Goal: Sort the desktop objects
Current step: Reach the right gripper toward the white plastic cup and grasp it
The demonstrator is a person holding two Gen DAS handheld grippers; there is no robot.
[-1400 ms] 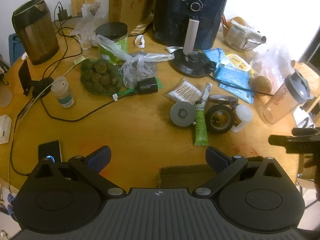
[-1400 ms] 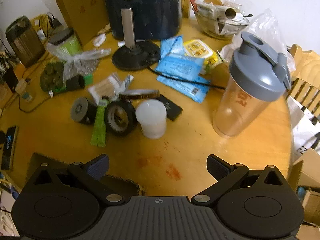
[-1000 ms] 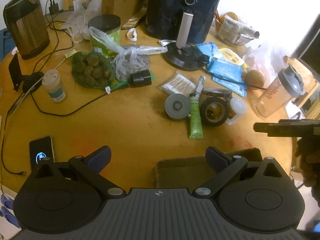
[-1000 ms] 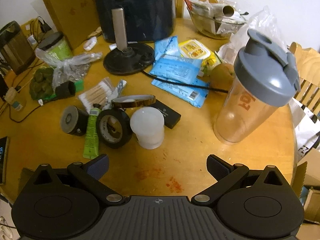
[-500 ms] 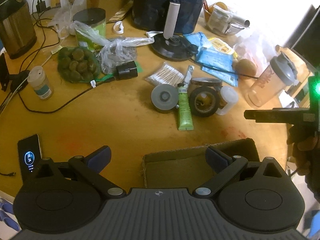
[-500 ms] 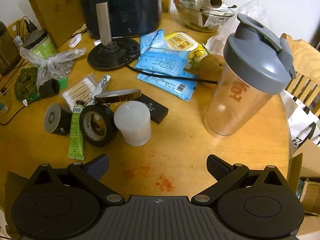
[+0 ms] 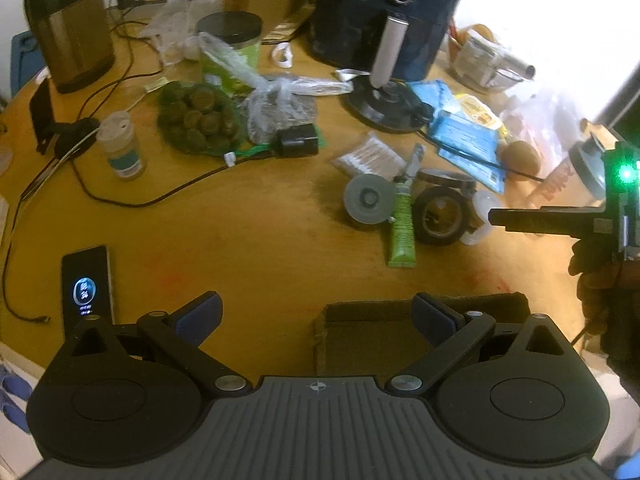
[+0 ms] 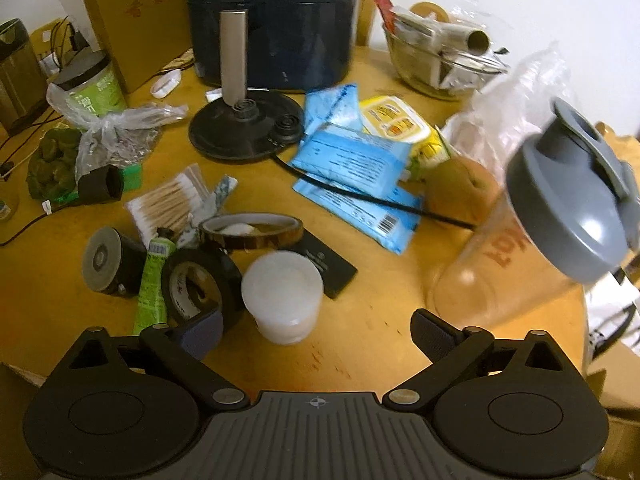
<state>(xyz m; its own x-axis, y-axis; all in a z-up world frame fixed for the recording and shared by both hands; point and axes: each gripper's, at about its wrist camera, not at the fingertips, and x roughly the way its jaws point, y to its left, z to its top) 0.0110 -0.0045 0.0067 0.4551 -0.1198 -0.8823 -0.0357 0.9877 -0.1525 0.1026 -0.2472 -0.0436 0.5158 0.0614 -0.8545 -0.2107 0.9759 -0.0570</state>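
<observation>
A cluttered round wooden table (image 7: 240, 232) holds a black tape roll (image 8: 200, 286), a white plastic cup (image 8: 282, 296), a green tube (image 8: 152, 290), a grey-capped black cylinder (image 8: 108, 266), an amber tape roll (image 8: 250, 230) and cotton swabs (image 8: 170, 200). My right gripper (image 8: 316, 330) is open and empty, close in front of the white cup and tape roll. My left gripper (image 7: 316, 316) is open and empty, above an open cardboard box (image 7: 360, 320) at the near table edge. The right gripper also shows from the side in the left wrist view (image 7: 516, 220).
A clear shaker bottle with grey lid (image 8: 532, 240) stands right of my right gripper. Blue wipe packs (image 8: 356, 176), an air fryer (image 8: 272, 20), a kettle (image 7: 68, 28), a phone (image 7: 86, 284), cables (image 7: 120, 196), a small bottle (image 7: 120, 146) and bagged items (image 7: 196, 118) fill the table.
My right gripper has moved forward and down toward the white cup and tape roll. My left gripper view has shifted left and nearer the table. Both stay open.
</observation>
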